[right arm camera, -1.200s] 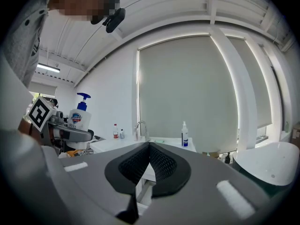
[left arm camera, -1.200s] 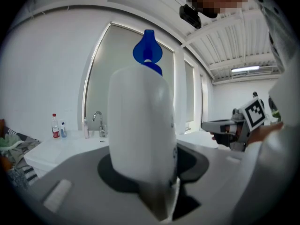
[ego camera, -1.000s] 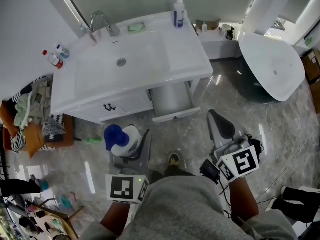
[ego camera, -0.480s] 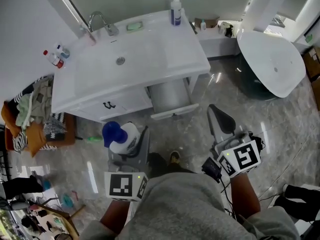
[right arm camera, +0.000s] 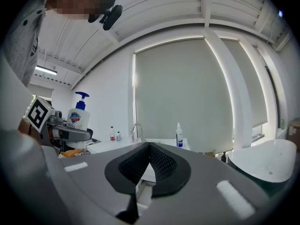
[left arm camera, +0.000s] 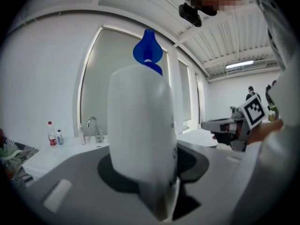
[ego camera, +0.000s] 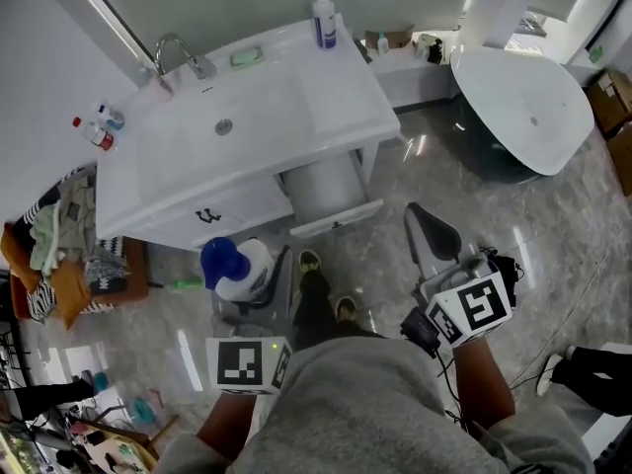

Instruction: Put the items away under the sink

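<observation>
Pump bottle: white body, blue pump head, printed label on front. Upright, clamped between left gripper jaws, held above floor just in front of sink cabinet, left of drawer. Drawer: under sink, pulled open, curved grey inside showing. On sink top: tall bottle at rear rim, two small bottles near left corner.
</observation>
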A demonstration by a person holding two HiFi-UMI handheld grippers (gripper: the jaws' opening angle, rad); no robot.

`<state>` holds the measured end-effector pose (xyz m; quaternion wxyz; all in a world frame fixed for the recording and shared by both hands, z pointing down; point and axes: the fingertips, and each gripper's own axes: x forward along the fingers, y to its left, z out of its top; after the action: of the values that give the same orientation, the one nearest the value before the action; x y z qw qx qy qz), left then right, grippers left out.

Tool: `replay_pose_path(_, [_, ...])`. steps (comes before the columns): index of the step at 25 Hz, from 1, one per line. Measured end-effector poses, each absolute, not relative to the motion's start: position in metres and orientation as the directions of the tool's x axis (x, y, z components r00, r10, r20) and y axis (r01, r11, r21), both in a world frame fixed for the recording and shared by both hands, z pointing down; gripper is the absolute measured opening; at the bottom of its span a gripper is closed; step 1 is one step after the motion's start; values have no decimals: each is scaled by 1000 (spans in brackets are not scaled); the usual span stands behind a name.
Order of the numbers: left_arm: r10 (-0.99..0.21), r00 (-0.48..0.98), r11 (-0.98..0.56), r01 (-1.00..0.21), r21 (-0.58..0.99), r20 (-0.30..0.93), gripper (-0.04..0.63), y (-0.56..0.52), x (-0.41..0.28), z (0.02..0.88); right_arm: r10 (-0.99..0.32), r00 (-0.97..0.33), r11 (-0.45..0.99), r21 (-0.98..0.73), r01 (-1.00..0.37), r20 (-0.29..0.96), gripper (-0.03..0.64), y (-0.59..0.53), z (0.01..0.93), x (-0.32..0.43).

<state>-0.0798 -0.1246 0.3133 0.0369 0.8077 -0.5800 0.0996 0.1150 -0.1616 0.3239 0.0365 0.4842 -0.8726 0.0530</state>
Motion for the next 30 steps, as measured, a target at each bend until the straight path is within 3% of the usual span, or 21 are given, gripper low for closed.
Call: replay_pose_path(30, [-862, 449, -455, -890, 30, 237, 189, -277, -110, 347, -861, -460, 466, -27, -885, 216, -1, -303, 341, 59])
